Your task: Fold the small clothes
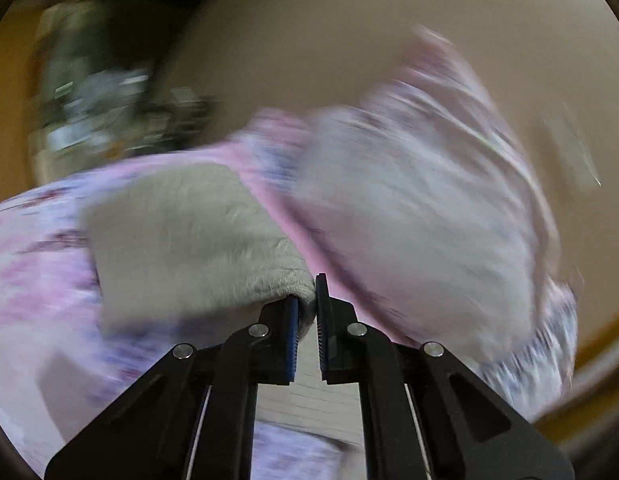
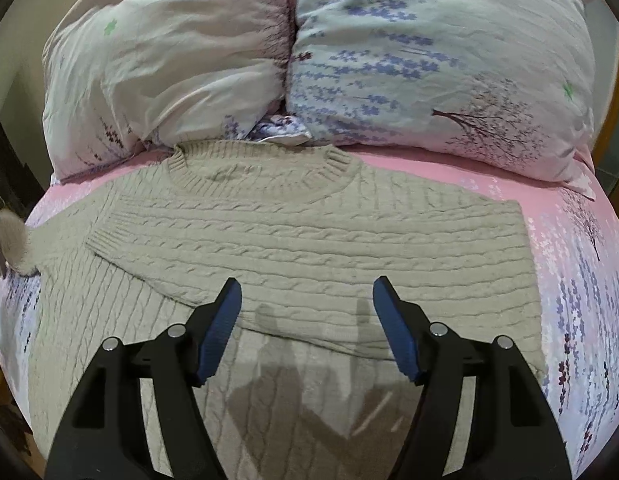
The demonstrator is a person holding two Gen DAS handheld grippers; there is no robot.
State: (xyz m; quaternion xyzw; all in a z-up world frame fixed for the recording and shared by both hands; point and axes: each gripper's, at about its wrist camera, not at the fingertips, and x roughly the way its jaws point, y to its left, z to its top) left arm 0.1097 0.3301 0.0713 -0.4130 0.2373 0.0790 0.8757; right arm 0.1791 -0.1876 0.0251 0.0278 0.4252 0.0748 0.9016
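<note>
Two grippers are seen; the left gripper [image 1: 307, 304] is clenched on the beige cuff [image 1: 297, 292] of the sweater's sleeve [image 1: 189, 236], the fabric pinched between nearly closed pads; that view is heavily motion-blurred. The right gripper [image 2: 307, 304] is held released, jaws wide apart, above the sweater [image 2: 309, 236], nothing touched by its fingers [image 2: 223, 320]. The sweater is laid flat across the middle of the bed [image 2: 569, 240]; one sleeve is folded across the chest; the collar [image 2: 261, 172] lies just beside two pillows [image 2: 429, 60] at the head edge. Bare pink sheet is left along the bed's right edge; only a narrow strip is seen at the left edge, where the lifted cuff is visible. The foot edge is hidden by the gripper.
</note>
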